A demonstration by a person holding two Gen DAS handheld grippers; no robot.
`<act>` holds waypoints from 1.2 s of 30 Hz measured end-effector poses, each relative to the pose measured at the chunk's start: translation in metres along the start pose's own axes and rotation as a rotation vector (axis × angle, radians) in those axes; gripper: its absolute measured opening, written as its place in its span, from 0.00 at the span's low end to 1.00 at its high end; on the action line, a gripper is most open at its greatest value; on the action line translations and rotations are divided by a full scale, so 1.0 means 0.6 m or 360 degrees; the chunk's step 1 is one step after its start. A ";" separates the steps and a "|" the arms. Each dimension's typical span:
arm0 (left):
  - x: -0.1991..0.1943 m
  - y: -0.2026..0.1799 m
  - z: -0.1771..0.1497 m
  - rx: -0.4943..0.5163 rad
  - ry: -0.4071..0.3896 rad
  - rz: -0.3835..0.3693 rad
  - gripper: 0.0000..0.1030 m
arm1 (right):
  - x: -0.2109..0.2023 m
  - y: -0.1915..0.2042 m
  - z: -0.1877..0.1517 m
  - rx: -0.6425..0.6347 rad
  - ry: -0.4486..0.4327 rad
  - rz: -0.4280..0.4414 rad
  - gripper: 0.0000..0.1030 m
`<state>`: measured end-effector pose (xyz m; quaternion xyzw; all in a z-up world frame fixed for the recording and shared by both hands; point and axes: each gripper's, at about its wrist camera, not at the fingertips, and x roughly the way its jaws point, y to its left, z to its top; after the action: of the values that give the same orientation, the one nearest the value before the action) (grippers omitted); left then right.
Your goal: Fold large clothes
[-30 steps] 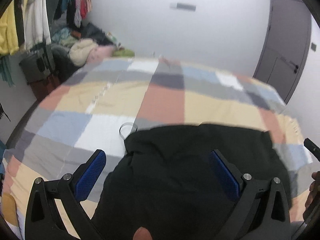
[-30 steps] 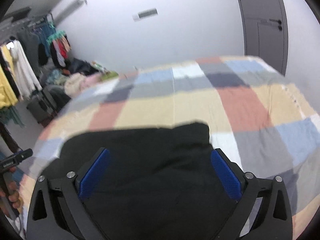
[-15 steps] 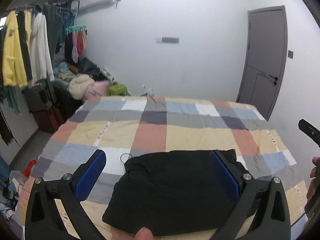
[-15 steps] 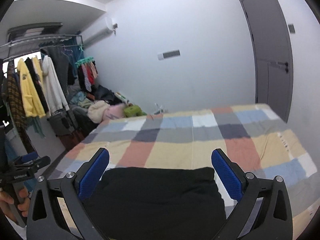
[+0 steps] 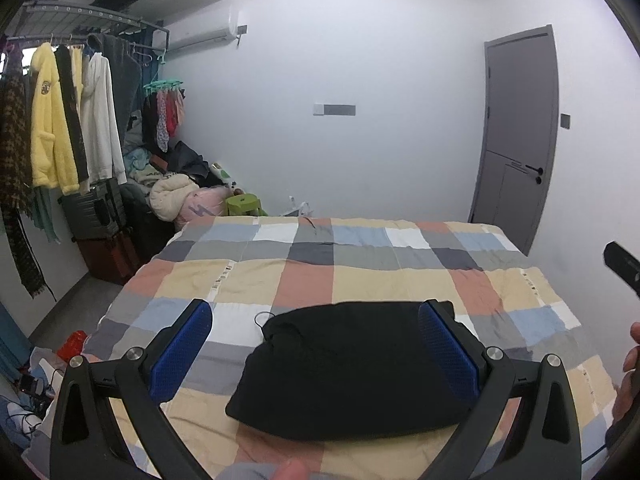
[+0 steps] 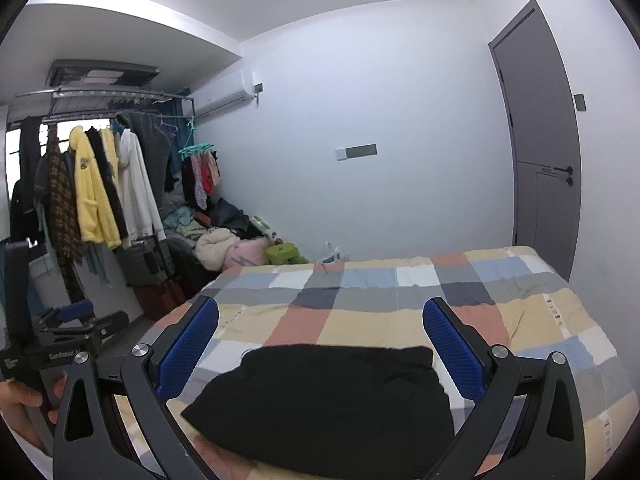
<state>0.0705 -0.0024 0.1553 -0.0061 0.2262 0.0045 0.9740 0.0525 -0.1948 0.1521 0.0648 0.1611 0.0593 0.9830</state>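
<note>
Left tongs (image 5: 316,344) hanging spread, holding nothing | right tongs (image 6: 320,340) likewise gaping, empty | black garment (image 5: 352,368) lying folded near the bed's (image 5: 360,276) front edge | risk: loose cord (image 5: 262,317) is sticking out; a low pass could be snagging it and undoing the fold

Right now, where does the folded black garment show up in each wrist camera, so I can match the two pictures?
Left wrist view: the black garment lies low in the centre on the checked bedspread, between the open fingers.
Right wrist view: the garment sits at bottom centre, closer to the lens.
Shared landmark: the grey door, at the right in both views.
</note>
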 end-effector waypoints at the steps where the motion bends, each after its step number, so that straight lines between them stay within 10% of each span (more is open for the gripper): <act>1: -0.007 0.000 -0.006 0.0000 0.0000 -0.0011 1.00 | -0.008 0.005 -0.007 -0.0009 0.0001 0.0000 1.00; 36: 0.024 0.012 -0.217 -0.0072 0.0180 -0.0050 1.00 | -0.006 0.029 -0.245 0.0005 0.0270 -0.0034 1.00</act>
<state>0.0263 0.0034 0.0322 -0.0318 0.2808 -0.0060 0.9592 -0.0004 -0.1625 0.0177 0.0592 0.2447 0.0538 0.9663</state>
